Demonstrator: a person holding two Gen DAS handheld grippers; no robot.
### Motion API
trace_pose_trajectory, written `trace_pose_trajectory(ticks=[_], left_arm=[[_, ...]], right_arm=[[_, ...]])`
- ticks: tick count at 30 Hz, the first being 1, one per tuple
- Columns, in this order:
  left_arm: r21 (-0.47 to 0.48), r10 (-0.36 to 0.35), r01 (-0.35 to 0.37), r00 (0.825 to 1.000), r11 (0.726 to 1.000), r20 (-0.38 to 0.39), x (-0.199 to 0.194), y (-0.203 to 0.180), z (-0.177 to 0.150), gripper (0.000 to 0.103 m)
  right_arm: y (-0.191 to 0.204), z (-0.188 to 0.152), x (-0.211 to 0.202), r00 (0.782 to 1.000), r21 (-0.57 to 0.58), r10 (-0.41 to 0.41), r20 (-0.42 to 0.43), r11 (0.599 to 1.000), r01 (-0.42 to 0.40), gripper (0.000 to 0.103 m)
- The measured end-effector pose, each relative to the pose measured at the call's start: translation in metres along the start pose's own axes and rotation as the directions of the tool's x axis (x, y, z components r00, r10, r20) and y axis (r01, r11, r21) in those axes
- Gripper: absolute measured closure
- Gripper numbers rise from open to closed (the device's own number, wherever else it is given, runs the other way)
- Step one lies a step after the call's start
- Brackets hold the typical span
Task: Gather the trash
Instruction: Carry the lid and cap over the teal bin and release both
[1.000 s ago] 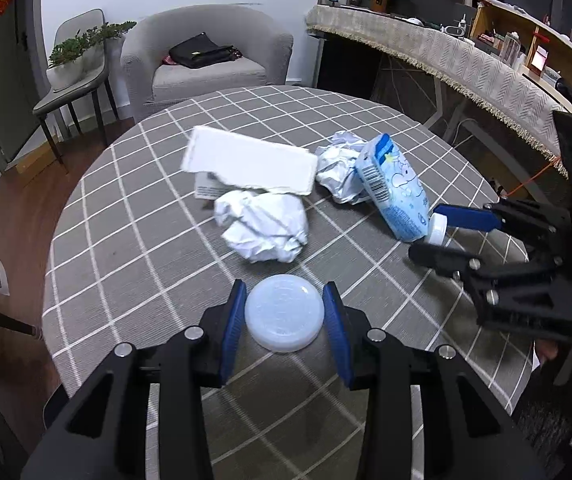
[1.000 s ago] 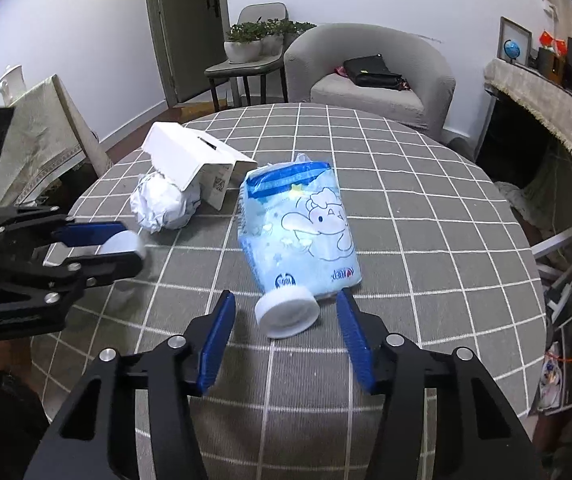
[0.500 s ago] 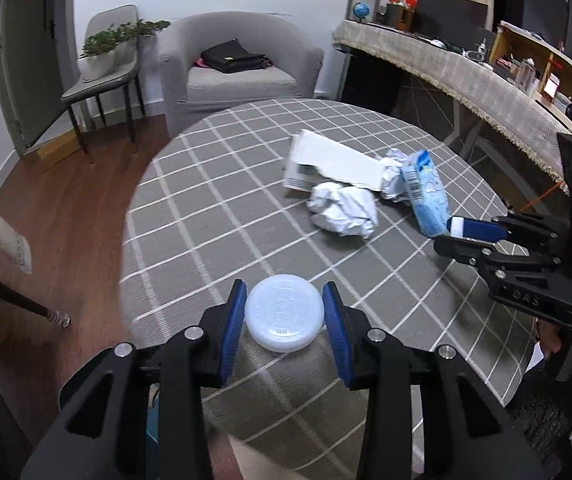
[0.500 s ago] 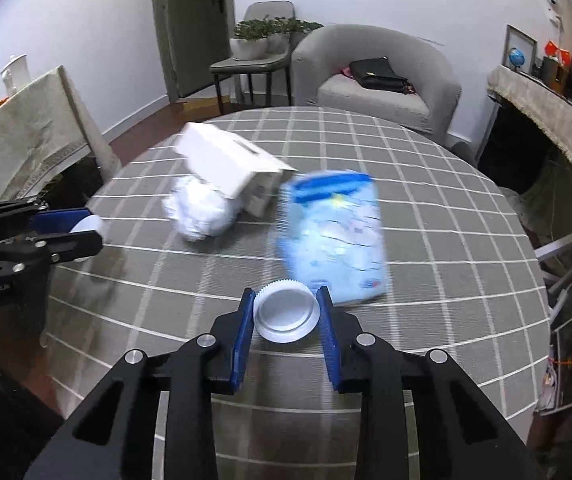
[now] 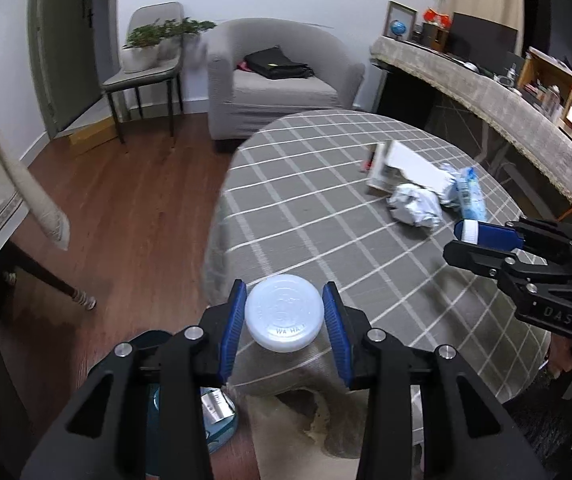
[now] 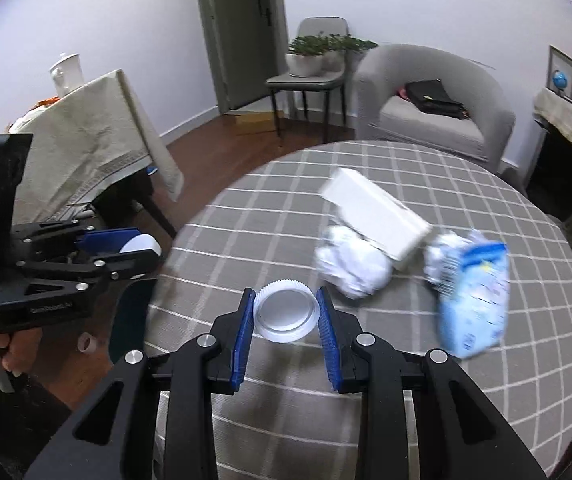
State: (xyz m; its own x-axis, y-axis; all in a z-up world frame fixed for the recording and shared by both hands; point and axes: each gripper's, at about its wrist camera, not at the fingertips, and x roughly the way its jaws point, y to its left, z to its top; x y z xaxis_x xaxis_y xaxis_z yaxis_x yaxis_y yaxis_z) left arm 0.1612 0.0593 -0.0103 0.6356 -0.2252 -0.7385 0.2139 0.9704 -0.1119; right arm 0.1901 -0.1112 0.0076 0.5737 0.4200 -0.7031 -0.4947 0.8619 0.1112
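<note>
- Blue-padded left gripper (image 5: 284, 318) pinched a translucent white lid (image 5: 284, 312) at the table's (image 5: 310, 216) 7 o'clock edge.
- Right gripper (image 6: 286, 316) clamped a ridged white cap (image 6: 287, 314).
- Crumpled paper (image 6: 352, 266), white box (image 6: 378, 214) and blue wipes pack (image 6: 476, 294) lay toward 2 o'clock on the checked cloth.

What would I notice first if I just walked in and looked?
First, each gripper pinches a white lid: the left gripper a smooth lid, the right gripper a ridged cap. Next, the trash heap on the checked table: white box, crumpled paper, blue packet.
</note>
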Motion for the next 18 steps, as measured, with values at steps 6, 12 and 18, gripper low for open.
trace_pose_trajectory(ticks=[6, 12, 18], left_arm=[[-0.072, 0.043, -0.044, 0.999, 0.996, -0.015, -0.003, 0.039, -0.014, 0.061], [-0.117, 0.098, -0.107, 0.992, 0.987, -0.074, 0.0, 0.076, -0.034, 0.061], [-0.138, 0.159, -0.175, 0.98, 0.975, -0.122, 0.003, 0.107, -0.058, 0.061]], right_arm=[[0.028, 0.012, 0.011, 0.998, -0.022, 0.057, 0.01, 0.998, -0.057, 0.072], [0.057, 0.022, 0.024, 0.993, -0.047, 0.115, 0.013, 0.992, -0.114, 0.072], [0.091, 0.03, 0.037, 0.984, -0.082, 0.179, 0.008, 0.981, -0.178, 0.072]])
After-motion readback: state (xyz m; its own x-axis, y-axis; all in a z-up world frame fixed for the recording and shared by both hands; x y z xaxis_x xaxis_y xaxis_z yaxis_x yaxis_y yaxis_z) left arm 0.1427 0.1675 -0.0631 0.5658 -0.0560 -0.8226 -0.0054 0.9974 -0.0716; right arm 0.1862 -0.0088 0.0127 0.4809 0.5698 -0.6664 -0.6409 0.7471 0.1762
